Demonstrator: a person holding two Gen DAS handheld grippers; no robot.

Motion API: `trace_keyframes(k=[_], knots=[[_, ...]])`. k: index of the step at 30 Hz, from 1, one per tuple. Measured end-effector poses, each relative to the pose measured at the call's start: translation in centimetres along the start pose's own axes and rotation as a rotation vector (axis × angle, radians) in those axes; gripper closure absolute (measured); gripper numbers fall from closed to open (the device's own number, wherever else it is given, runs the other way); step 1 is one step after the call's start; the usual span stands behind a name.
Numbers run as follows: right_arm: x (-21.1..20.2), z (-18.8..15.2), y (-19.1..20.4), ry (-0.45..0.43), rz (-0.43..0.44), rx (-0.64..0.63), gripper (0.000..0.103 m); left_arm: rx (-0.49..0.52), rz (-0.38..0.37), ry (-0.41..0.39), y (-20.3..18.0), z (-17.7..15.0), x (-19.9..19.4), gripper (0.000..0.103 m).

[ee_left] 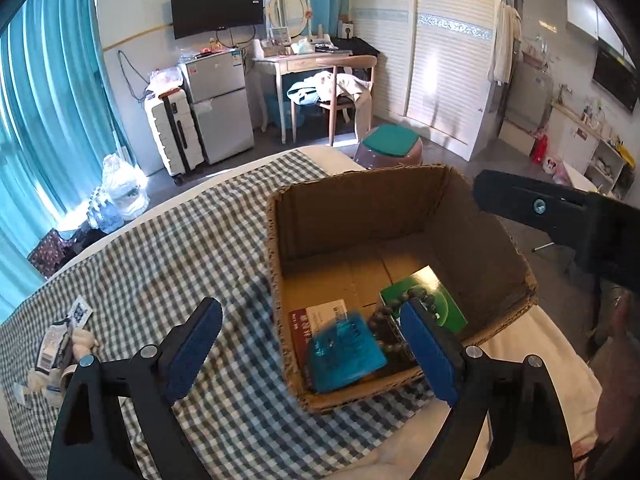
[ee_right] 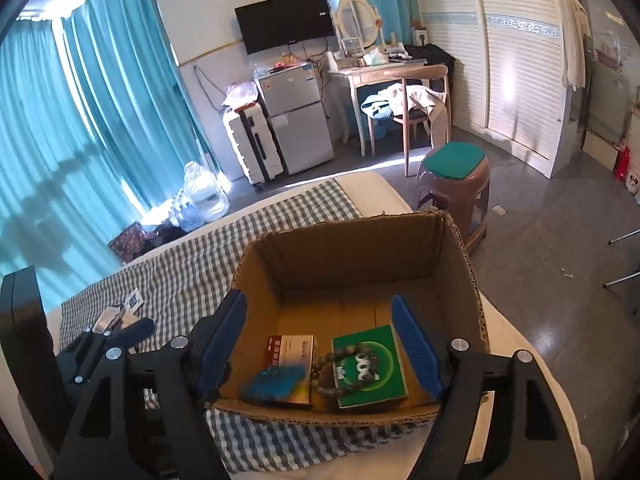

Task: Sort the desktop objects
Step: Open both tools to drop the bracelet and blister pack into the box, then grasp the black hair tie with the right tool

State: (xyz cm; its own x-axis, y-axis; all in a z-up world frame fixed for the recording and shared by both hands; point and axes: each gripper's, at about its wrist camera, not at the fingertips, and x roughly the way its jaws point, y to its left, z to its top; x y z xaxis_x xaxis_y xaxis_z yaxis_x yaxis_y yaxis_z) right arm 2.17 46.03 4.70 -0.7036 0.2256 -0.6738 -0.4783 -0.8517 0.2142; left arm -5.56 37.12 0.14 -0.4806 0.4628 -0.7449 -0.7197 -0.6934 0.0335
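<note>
An open cardboard box (ee_left: 276, 240) (ee_right: 464, 248) sits on a checked cloth. Inside lie a green box (ee_left: 440, 300) (ee_right: 372, 392), a bead bracelet (ee_left: 378, 320) (ee_right: 328, 364), a red-and-white box (ee_left: 316, 316) (ee_right: 290, 346) and a blurred blue packet (ee_left: 346, 350) (ee_right: 276, 384). My left gripper (ee_left: 312, 330) is open and empty over the box's near left corner. My right gripper (ee_right: 320, 332) is open and empty above the box's near edge. The right gripper also shows in the left wrist view (ee_left: 560, 216), and the left gripper in the right wrist view (ee_right: 120, 336).
Small packets and a white item (ee_left: 64, 344) (ee_right: 120, 312) lie on the checked cloth (ee_left: 180, 248) (ee_right: 180, 276) at the left. A stool (ee_left: 390, 144) (ee_right: 456, 184) stands beyond the table. Fridge, desk and chair are at the back.
</note>
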Motion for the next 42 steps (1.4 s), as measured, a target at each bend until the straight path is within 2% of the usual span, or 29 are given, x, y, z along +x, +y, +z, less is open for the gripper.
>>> trace_keyframes(k=[7,14,18,22,27,30,35,42], knots=[[-0.5,-1.8,1.0,0.03,0.011,-0.007,0.028,-0.059,0.047,-0.011,3.7,-1.4,-3.0,0.004],[0.1,-5.7,4.5,0.061,0.107,-0.016,0.028,-0.159,0.191,-0.029,11.9,-5.3,-7.6,0.004],[0.0,-7.2,8.4,0.081,0.155,-0.076,0.028,-0.235,0.29,-0.036,17.3,-8.0,-10.9,0.003],[-1.0,-8.3,13.1,0.059,0.183,-0.182,0.028,-0.333,0.376,-0.053,22.2,-11.4,-14.2,0.0],[-1.2,-9.4,18.1,0.04,0.251,-0.22,0.028,-0.432,0.472,-0.044,26.6,-16.8,-16.4,0.0],[-0.7,-11.1,21.2,0.035,0.253,-0.275,0.028,-0.486,0.532,-0.078,28.2,-19.2,-17.3,0.0],[0.5,-14.2,25.5,0.037,0.267,-0.375,0.028,-0.531,0.535,-0.09,29.7,-22.3,-16.8,0.0],[4.0,-16.8,28.5,0.112,0.278,-0.437,0.028,-0.593,0.484,-0.014,31.1,-24.9,-12.7,0.0]])
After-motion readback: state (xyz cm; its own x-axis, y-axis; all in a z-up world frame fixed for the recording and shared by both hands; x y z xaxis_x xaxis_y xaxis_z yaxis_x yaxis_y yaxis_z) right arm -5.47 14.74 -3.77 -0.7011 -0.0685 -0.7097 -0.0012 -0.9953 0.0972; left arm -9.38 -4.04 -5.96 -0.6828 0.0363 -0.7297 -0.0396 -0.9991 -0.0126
